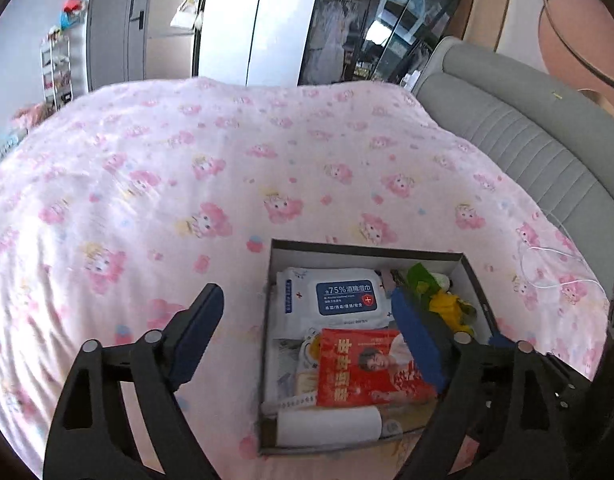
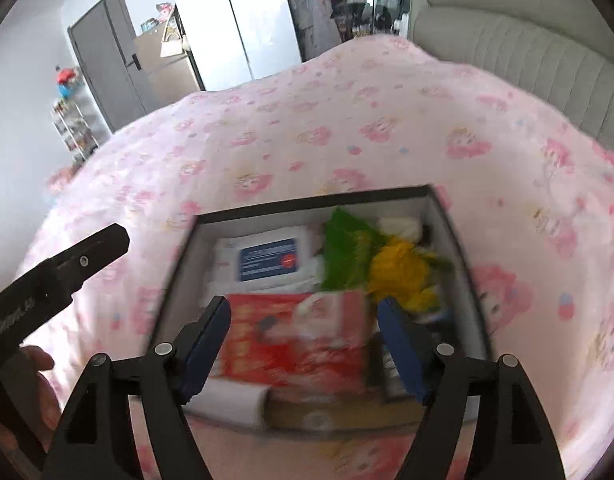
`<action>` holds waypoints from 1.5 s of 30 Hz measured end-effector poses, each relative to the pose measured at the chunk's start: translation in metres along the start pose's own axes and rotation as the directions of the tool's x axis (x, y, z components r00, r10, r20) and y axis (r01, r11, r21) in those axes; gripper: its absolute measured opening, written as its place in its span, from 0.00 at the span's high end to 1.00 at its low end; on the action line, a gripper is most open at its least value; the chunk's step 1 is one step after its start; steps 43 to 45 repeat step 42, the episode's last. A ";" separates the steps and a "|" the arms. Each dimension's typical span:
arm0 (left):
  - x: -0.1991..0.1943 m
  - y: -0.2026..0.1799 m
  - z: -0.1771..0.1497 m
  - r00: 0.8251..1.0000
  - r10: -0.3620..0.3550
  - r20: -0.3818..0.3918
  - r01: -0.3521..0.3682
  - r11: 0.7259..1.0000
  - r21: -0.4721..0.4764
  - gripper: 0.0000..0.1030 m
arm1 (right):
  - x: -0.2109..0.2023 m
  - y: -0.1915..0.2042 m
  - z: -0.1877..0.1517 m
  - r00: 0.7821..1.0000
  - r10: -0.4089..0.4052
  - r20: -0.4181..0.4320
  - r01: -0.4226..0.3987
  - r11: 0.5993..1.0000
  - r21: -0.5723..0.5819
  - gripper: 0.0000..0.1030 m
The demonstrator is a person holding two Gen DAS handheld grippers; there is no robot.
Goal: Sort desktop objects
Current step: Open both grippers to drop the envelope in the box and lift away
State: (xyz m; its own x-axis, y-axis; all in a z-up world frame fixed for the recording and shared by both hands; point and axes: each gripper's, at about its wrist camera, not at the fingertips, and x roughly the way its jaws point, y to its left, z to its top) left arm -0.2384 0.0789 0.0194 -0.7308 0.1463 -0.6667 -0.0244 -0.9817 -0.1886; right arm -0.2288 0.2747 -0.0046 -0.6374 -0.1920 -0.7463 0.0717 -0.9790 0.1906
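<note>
A dark open box [image 1: 367, 250] [image 2: 307, 200] sits on the pink patterned bedsheet [image 1: 187, 180]. Inside lie a white wet-wipes pack with a blue label [image 1: 339, 296] [image 2: 267, 260], a red packet [image 1: 367, 368] [image 2: 299, 340], a white roll [image 1: 327, 426] [image 2: 231, 400], and a green item [image 1: 421, 276] [image 2: 343, 248] beside a yellow one [image 1: 447, 304] [image 2: 399, 272]. My left gripper [image 1: 307, 294] hangs open above the box's left side, its right finger over the contents. My right gripper [image 2: 305, 304] is open above the red packet, holding nothing. In the blurred right wrist view, the left gripper's finger [image 2: 67, 268] shows at left.
A grey padded headboard [image 1: 527, 140] [image 2: 507, 40] borders the bed on the right. A thin white cable [image 1: 547, 264] lies on the sheet right of the box. A person's hand [image 2: 39, 360] shows at lower left. A wire shelf rack [image 1: 59, 68] and wardrobes stand beyond the bed.
</note>
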 end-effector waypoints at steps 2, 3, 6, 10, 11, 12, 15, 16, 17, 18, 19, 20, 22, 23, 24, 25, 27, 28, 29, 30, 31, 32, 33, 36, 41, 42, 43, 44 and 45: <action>-0.019 0.003 0.001 1.000 0.022 0.022 -0.022 1.000 0.017 0.08 | -0.011 0.009 0.000 1.000 0.016 0.008 -0.016 1.000 0.015 0.28; -0.028 0.005 0.002 0.999 0.028 0.030 -0.029 0.999 0.025 0.07 | -0.019 0.015 0.000 1.000 0.011 0.025 -0.011 1.000 0.009 0.28; -0.056 0.011 0.003 0.998 0.033 0.044 -0.035 0.999 0.030 0.07 | -0.047 0.033 0.000 0.998 0.002 0.069 -0.001 1.000 -0.010 0.28; -0.086 0.015 0.002 0.997 0.032 0.071 -0.033 0.999 0.019 0.03 | -0.079 0.050 -0.002 0.994 -0.014 0.110 0.018 0.999 -0.039 0.28; -0.095 0.015 0.001 0.996 0.033 0.079 -0.034 0.999 0.016 0.02 | -0.087 0.053 -0.003 0.993 -0.017 0.120 0.022 0.999 -0.045 0.28; -0.103 0.015 0.000 0.995 0.036 0.088 -0.037 0.999 0.014 0.01 | -0.094 0.056 -0.004 0.991 -0.018 0.129 0.025 0.998 -0.052 0.28; -0.126 0.013 -0.003 0.993 0.047 0.106 -0.049 0.999 0.013 0.01 | -0.112 0.061 -0.008 0.989 -0.018 0.149 0.028 0.998 -0.064 0.28; -0.134 0.012 -0.005 0.993 0.051 0.107 -0.053 0.998 0.016 0.01 | -0.118 0.062 -0.010 0.988 -0.017 0.155 0.027 0.998 -0.065 0.28; -0.141 0.010 -0.006 0.993 0.056 0.108 -0.058 0.998 0.019 0.01 | -0.124 0.062 -0.011 0.987 -0.013 0.159 0.023 0.998 -0.062 0.28; -0.148 0.009 -0.008 0.992 0.058 0.111 -0.061 0.998 0.023 0.01 | -0.130 0.062 -0.013 0.987 -0.005 0.163 0.015 0.998 -0.057 0.28; -0.156 0.007 -0.010 0.991 0.059 0.117 -0.063 0.998 0.029 0.01 | -0.134 0.062 -0.015 0.987 0.002 0.163 0.006 0.999 -0.054 0.28; -0.162 0.006 -0.012 0.991 0.062 0.122 -0.067 0.997 0.033 0.01 | -0.139 0.062 -0.017 0.987 0.010 0.163 -0.002 0.999 -0.050 0.28; -0.175 0.003 -0.018 0.989 0.074 0.131 -0.081 0.996 0.045 0.01 | -0.149 0.062 -0.023 0.985 0.020 0.169 -0.013 0.999 -0.047 0.28; -0.182 0.002 -0.021 0.988 0.080 0.135 -0.087 0.995 0.052 0.01 | -0.155 0.063 -0.027 0.984 0.024 0.176 -0.015 0.999 -0.049 0.28; -0.188 0.001 -0.025 0.987 0.085 0.138 -0.094 0.994 0.059 0.01 | -0.159 0.064 -0.030 0.983 0.027 0.183 -0.017 0.998 -0.053 0.28; -0.195 0.000 -0.029 0.986 0.091 0.140 -0.101 0.993 0.067 0.01 | -0.163 0.065 -0.034 0.982 0.030 0.189 -0.019 0.998 -0.057 0.28; -0.208 -0.001 -0.039 0.984 0.099 0.148 -0.113 0.990 0.085 0.01 | -0.173 0.066 -0.045 0.980 0.048 0.193 -0.035 0.997 -0.066 0.28; -0.214 -0.001 -0.044 0.983 0.103 0.151 -0.117 0.989 0.091 0.01 | -0.177 0.066 -0.052 0.980 0.064 0.190 -0.053 0.996 -0.065 0.27; -0.219 0.000 -0.050 0.982 0.107 0.153 -0.123 0.988 0.094 0.01 | -0.179 0.065 -0.058 0.980 0.081 0.184 -0.070 0.996 -0.063 0.26; -0.224 0.002 -0.056 0.982 0.114 0.152 -0.129 0.987 0.092 0.01 | -0.182 0.064 -0.064 0.979 0.095 0.178 -0.085 0.994 -0.062 0.23; -0.227 0.004 -0.062 0.982 0.118 0.147 -0.131 0.988 0.087 0.01 | -0.184 0.064 -0.071 0.979 0.106 0.173 -0.097 0.993 -0.060 0.23; -0.229 0.006 -0.067 0.983 0.118 0.139 -0.130 0.988 0.078 0.01 | -0.187 0.063 -0.078 0.979 0.110 0.170 -0.102 0.993 -0.059 0.23; -0.231 0.009 -0.072 0.984 0.120 0.129 -0.130 0.989 0.068 0.01 | -0.189 0.063 -0.083 0.979 0.107 0.171 -0.099 0.993 -0.057 0.23; -0.234 0.013 -0.081 0.983 0.136 0.125 -0.144 0.987 0.064 0.01 | -0.193 0.065 -0.094 0.980 0.105 0.167 -0.097 0.994 -0.058 0.23; -0.239 0.013 -0.091 0.983 0.141 0.121 -0.151 0.986 0.076 0.01 | -0.197 0.072 -0.102 0.978 0.115 0.172 -0.102 0.991 -0.083 0.23; -0.240 0.013 -0.092 0.983 0.140 0.121 -0.151 0.985 0.079 0.01 | -0.197 0.073 -0.103 0.978 0.116 0.173 -0.102 0.991 -0.085 0.23; -0.240 0.013 -0.092 0.983 0.140 0.121 -0.151 0.985 0.079 0.01 | -0.197 0.073 -0.103 0.978 0.116 0.173 -0.102 0.991 -0.085 0.23; -0.240 0.013 -0.092 0.983 0.140 0.121 -0.151 0.985 0.079 0.01 | -0.197 0.073 -0.103 0.978 0.116 0.173 -0.102 0.991 -0.085 0.23; -0.240 0.013 -0.092 0.983 0.140 0.121 -0.151 0.985 0.079 0.01 | -0.197 0.073 -0.103 0.978 0.116 0.173 -0.102 0.991 -0.085 0.23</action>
